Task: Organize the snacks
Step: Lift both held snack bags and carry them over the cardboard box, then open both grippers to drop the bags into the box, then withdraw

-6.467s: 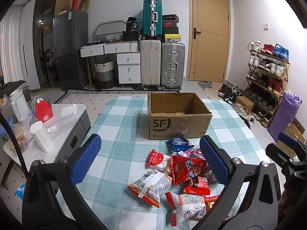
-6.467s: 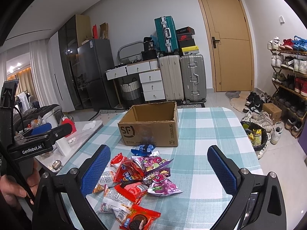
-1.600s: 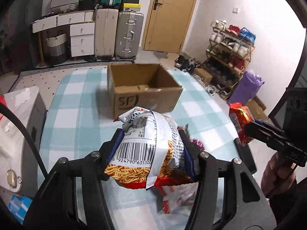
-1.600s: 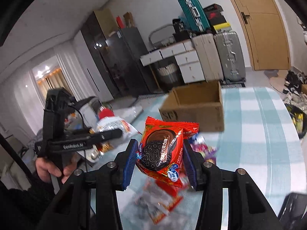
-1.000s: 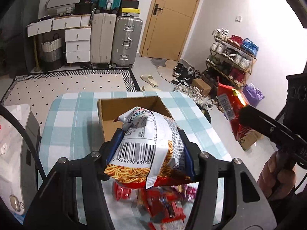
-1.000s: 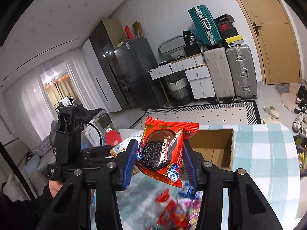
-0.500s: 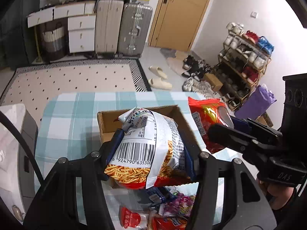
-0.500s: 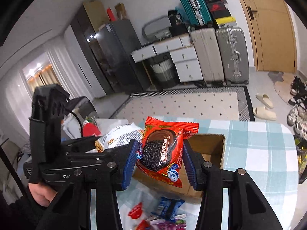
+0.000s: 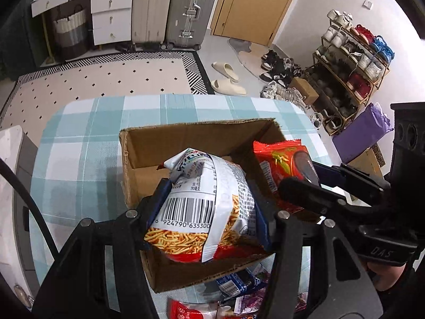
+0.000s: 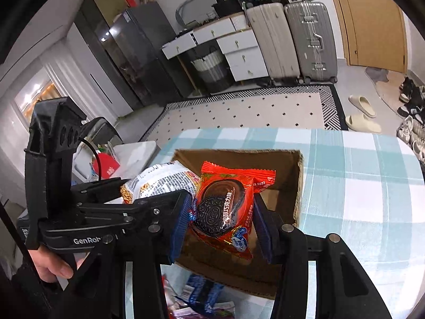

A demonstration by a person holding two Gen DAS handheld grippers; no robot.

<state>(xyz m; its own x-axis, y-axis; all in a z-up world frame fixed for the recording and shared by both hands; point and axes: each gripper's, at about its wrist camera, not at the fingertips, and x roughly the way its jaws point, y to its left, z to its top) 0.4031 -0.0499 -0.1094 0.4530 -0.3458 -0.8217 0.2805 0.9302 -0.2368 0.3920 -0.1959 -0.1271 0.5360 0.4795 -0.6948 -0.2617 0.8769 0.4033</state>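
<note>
My left gripper [image 9: 209,207] is shut on a white and red bag of noodle snack [image 9: 202,212], held over the open cardboard box [image 9: 138,156]. My right gripper [image 10: 221,219] is shut on a red Oreo packet [image 10: 225,210], also over the box [image 10: 289,170]. In the left wrist view the right gripper [image 9: 305,183] comes in from the right with the Oreo packet [image 9: 276,159] above the box's right side. The right wrist view shows the left gripper [image 10: 156,183] at the left with the noodle bag [image 10: 162,180]. Loose snack packets [image 9: 233,287] lie in front of the box.
The box stands on a table with a teal checked cloth [image 9: 79,143]. A white side cabinet [image 9: 10,175] is left of the table. Suitcases [image 9: 191,8], drawers and a shoe rack [image 9: 353,61] line the room behind. A hand [image 10: 50,265] holds the left gripper.
Both grippers have moved forward and down with their packets and now hang over the box's opening. The box looks larger and closer, and the two grippers are nearer each other.
</note>
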